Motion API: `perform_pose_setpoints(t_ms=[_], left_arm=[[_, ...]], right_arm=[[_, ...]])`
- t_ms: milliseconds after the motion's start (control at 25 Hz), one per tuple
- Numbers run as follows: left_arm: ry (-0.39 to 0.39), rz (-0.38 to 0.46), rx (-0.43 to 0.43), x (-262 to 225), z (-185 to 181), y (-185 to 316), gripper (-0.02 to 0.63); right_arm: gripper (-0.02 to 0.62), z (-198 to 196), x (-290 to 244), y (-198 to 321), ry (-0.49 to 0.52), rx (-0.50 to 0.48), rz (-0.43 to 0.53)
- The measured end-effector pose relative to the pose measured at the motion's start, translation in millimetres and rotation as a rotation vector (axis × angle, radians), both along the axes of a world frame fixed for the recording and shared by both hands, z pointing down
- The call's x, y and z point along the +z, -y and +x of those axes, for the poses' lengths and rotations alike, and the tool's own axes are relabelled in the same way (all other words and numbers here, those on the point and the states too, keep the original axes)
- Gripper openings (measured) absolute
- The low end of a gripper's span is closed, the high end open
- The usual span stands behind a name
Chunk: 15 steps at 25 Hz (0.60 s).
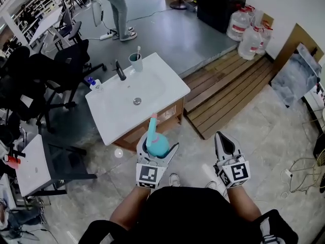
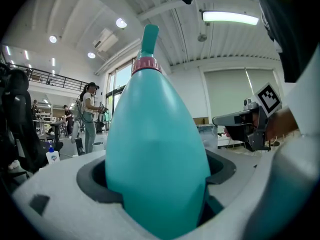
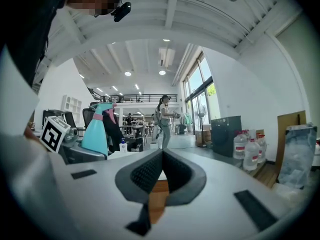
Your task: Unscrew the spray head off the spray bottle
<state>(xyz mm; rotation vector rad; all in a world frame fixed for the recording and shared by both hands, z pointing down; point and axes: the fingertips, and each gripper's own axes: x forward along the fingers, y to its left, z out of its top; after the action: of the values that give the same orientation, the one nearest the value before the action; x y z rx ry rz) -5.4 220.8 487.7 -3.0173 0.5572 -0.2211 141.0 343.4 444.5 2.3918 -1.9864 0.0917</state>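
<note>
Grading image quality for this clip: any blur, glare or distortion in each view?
Head view: evenly lit, fisheye bending at edges. Left gripper view: spray bottle fills the frame, close and soft; ceiling light strip blown out. Right gripper view: strong barrel distortion, dark corners, bright windows.

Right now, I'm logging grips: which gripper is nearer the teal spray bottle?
Left. The left gripper is shut on the spray bottle; the right gripper, shut and empty, is off to its right, not touching it.
</note>
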Motion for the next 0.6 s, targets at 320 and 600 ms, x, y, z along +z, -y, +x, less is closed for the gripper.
perform_pose_setpoints(t_ms=[320, 600], left_arm=[[-0.012, 0.009, -0.035, 1, -33, 37, 0.474], [-0.021, 0.011, -0.101, 2, -46, 70, 0.474]], right_arm=[[0.005, -31, 0, 49, -0.019, -0.056, -0.018], [0.005, -35, 8, 90, -0.013, -0.117, -0.029]])
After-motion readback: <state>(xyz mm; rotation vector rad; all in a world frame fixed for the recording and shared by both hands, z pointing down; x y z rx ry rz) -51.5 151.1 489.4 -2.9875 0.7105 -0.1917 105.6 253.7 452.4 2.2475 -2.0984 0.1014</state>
